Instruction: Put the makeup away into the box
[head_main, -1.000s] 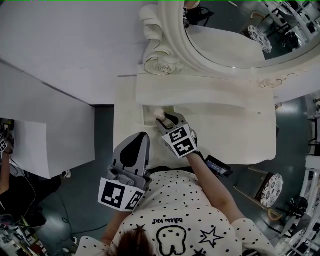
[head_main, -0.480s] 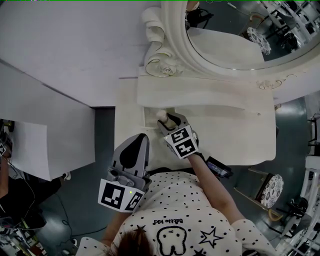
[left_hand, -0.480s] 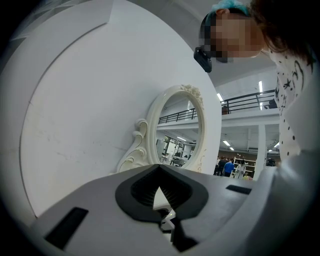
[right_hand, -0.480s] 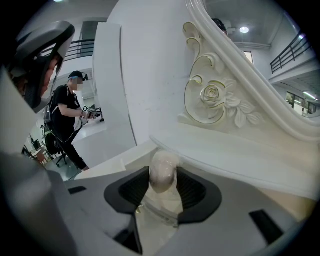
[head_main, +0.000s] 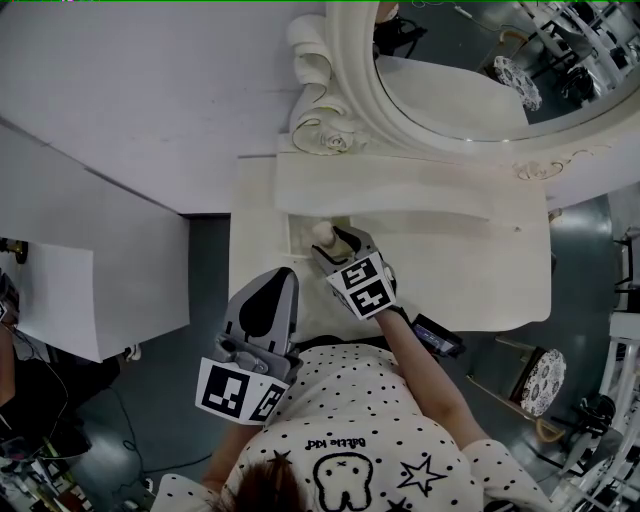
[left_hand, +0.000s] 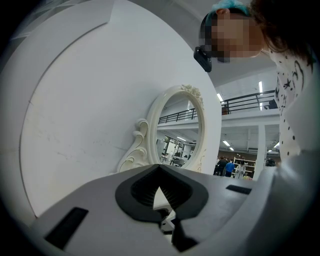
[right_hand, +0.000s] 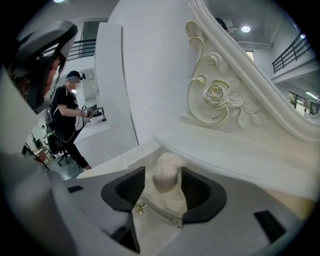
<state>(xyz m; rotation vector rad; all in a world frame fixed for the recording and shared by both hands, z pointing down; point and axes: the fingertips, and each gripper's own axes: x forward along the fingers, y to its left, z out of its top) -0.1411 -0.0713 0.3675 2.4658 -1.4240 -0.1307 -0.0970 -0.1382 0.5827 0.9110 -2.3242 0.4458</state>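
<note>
The pale egg-shaped makeup item (right_hand: 166, 171) is found directly between the jaws of the right hand-held gripper (right_hand: 162, 174), at the centre of the right gripper view. It is positioned over the cream box (right_hand: 161, 202), whose small gold clasp (right_hand: 139, 206) is seen just below and left of it. In the head view the item (head_main: 321, 231) is located at the left end of the white counter (head_main: 480, 270), inside the box (head_main: 295, 240), at the tip of the right hand-held gripper (head_main: 328, 242), below the mirror (head_main: 470, 70).

The right jaws are observed opening. A gap is seen between the left pad and the item; the item is released, not clamped.

The left hand-held gripper (head_main: 284, 274) is held off the counter's edge at lower left of centre. Its jaws (left_hand: 160, 167) are closed together, and nothing is gripped.
</note>
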